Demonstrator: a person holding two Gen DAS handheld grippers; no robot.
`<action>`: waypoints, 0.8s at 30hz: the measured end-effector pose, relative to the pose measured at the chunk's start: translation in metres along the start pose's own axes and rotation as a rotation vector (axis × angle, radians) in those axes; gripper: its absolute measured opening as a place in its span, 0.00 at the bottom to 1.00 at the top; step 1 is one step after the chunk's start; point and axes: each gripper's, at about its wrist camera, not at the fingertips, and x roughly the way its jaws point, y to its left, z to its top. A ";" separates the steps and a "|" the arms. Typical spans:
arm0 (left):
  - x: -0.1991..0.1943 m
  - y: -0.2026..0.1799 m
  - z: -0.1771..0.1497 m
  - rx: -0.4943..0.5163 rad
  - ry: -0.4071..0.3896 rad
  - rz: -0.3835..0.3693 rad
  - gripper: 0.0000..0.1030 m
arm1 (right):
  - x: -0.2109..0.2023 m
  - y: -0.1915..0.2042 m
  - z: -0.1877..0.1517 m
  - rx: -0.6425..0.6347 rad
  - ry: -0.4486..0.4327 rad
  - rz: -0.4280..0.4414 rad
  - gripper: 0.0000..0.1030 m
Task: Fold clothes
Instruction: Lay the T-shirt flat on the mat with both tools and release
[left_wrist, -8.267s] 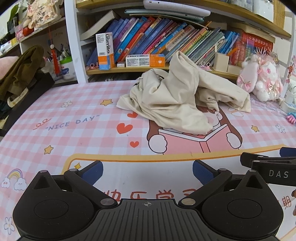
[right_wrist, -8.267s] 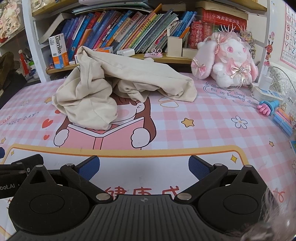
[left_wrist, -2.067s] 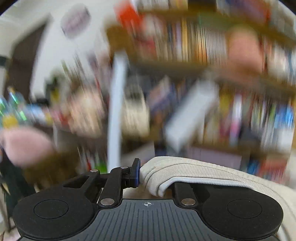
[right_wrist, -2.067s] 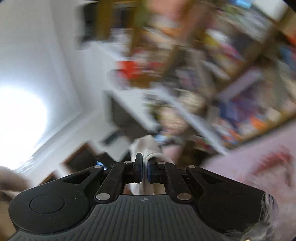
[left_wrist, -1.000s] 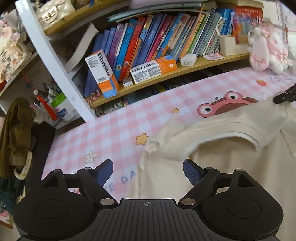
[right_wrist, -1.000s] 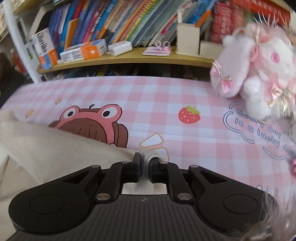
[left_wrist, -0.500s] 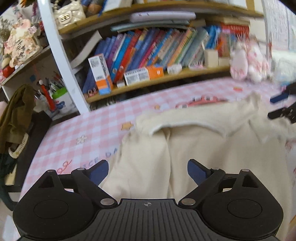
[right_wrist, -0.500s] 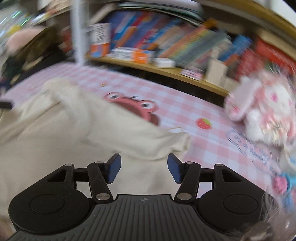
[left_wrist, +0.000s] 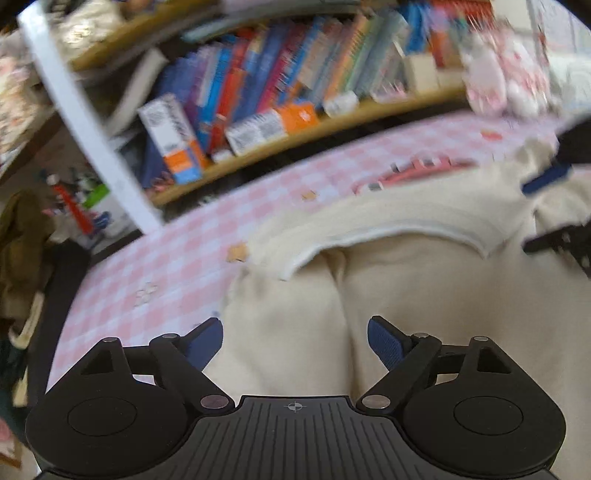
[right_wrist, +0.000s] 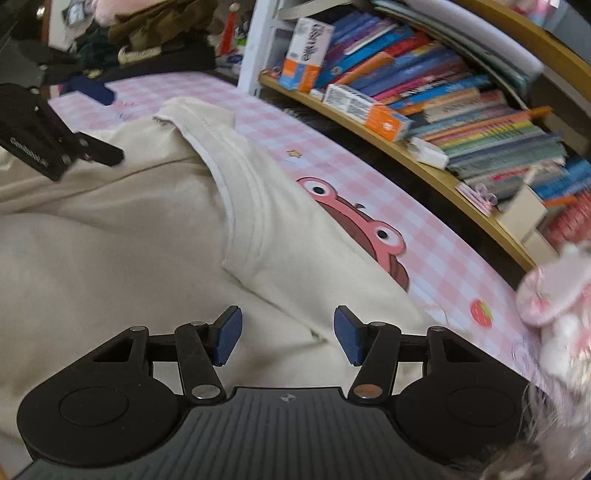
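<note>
A cream T-shirt (left_wrist: 406, 280) (right_wrist: 110, 240) lies spread on the pink checked table mat (left_wrist: 166, 266) (right_wrist: 443, 258), its ribbed collar (left_wrist: 388, 229) (right_wrist: 236, 184) toward the bookshelf. My left gripper (left_wrist: 295, 332) hovers over the shirt's left shoulder. Its jaws stand wide and are closing a little, and the pads touch no cloth. My right gripper (right_wrist: 287, 325) is open above the right shoulder seam, nothing pinched. Each gripper shows at the edge of the other's view: the right gripper (left_wrist: 543, 210) and the left gripper (right_wrist: 99, 122).
A low bookshelf (left_wrist: 258, 92) (right_wrist: 443, 92) with books and boxes runs along the table's far edge. A pink plush rabbit (right_wrist: 554, 295) sits at the far right. Dark clothes (left_wrist: 18, 240) are heaped beyond the left edge of the table.
The right gripper opened and let go of the shirt's shoulder, then rolled and slid sideways. The left gripper stayed open and sank closer to the shirt, which now lies flat.
</note>
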 end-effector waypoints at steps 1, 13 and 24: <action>0.006 -0.003 0.000 0.025 0.012 0.000 0.85 | 0.005 0.002 0.003 -0.022 0.009 -0.004 0.51; 0.008 0.095 0.008 -0.267 0.009 -0.188 0.06 | 0.016 -0.067 0.040 0.158 -0.037 -0.016 0.01; 0.015 0.109 0.001 -0.246 -0.016 -0.277 0.59 | 0.055 -0.129 0.073 0.315 -0.035 -0.225 0.01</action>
